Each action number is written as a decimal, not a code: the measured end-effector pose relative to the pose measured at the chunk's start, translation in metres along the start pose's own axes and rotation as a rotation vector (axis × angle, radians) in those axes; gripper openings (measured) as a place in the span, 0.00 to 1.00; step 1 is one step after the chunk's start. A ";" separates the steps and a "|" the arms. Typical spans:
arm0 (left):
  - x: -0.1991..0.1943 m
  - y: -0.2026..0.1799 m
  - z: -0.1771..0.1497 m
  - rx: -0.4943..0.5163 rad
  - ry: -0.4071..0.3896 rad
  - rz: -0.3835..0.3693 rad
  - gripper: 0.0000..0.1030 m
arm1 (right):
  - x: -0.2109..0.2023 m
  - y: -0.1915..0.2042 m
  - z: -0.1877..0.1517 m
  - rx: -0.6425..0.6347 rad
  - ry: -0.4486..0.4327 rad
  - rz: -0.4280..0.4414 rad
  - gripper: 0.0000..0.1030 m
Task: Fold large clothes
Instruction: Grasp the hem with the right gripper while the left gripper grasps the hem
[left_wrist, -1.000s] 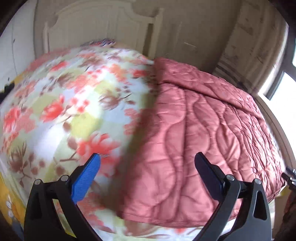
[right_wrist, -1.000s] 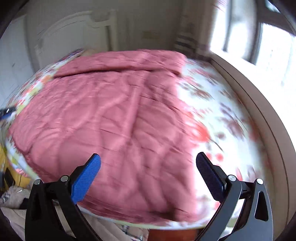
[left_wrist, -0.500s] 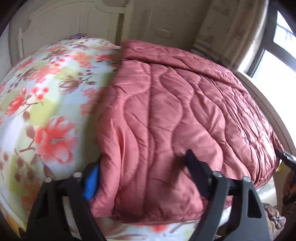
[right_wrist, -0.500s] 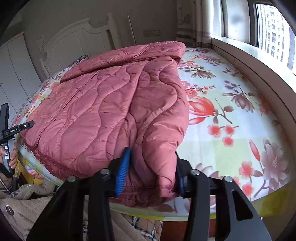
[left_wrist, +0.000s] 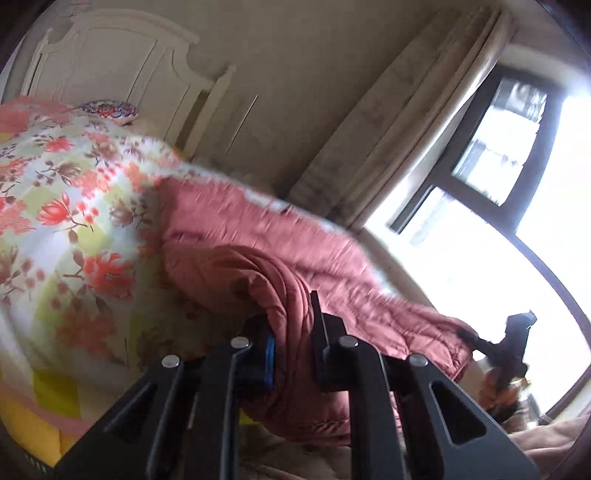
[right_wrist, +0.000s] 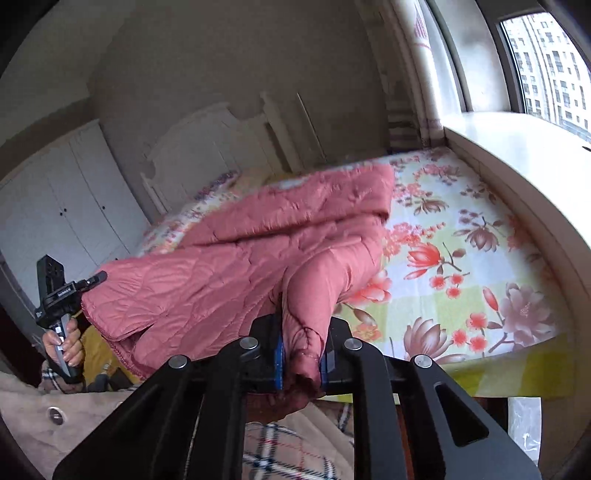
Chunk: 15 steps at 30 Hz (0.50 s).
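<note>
A pink quilted coat (left_wrist: 295, 236) lies across the floral bed sheet (left_wrist: 74, 221), its near edge lifted off the bed. My left gripper (left_wrist: 291, 332) is closing on a bunched fold of that edge, and the pads press the fabric. In the right wrist view the coat (right_wrist: 240, 266) hangs between both grippers. My right gripper (right_wrist: 301, 354) is shut on its near right corner. The left gripper (right_wrist: 92, 278) shows at the far left, held in a hand (right_wrist: 64, 343), pinching the other corner.
A white headboard (left_wrist: 110, 62) and a patterned pillow (left_wrist: 109, 109) stand at the bed's far end. A wide windowsill (right_wrist: 517, 158) runs along the right of the bed, with a curtain (left_wrist: 388, 129) and window behind. White wardrobe (right_wrist: 66, 206) at left. The person's beige coat (right_wrist: 44, 417) is below.
Both grippers went from wide open above the flat coat to closed on its near edge. They have since risen and tipped up, lifting that edge off the bed.
</note>
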<state>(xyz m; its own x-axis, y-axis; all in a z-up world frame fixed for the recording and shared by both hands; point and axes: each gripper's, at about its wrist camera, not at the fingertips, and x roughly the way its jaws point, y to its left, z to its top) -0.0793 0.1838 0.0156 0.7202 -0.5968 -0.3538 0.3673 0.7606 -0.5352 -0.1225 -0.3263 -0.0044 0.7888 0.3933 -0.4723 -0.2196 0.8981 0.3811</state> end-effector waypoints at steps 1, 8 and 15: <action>-0.021 -0.005 0.002 -0.008 -0.031 -0.042 0.14 | -0.023 0.010 0.005 -0.011 -0.048 0.022 0.15; -0.051 -0.009 0.062 -0.049 -0.103 -0.100 0.17 | -0.056 0.050 0.082 -0.087 -0.189 0.020 0.14; 0.102 0.097 0.139 -0.339 0.057 0.107 0.50 | 0.127 0.002 0.181 0.016 0.019 -0.103 0.22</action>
<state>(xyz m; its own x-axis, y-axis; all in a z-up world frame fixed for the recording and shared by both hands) 0.1120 0.2324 0.0339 0.7062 -0.5393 -0.4588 0.0688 0.6972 -0.7136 0.0810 -0.3102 0.0807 0.7955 0.3028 -0.5249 -0.1287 0.9309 0.3419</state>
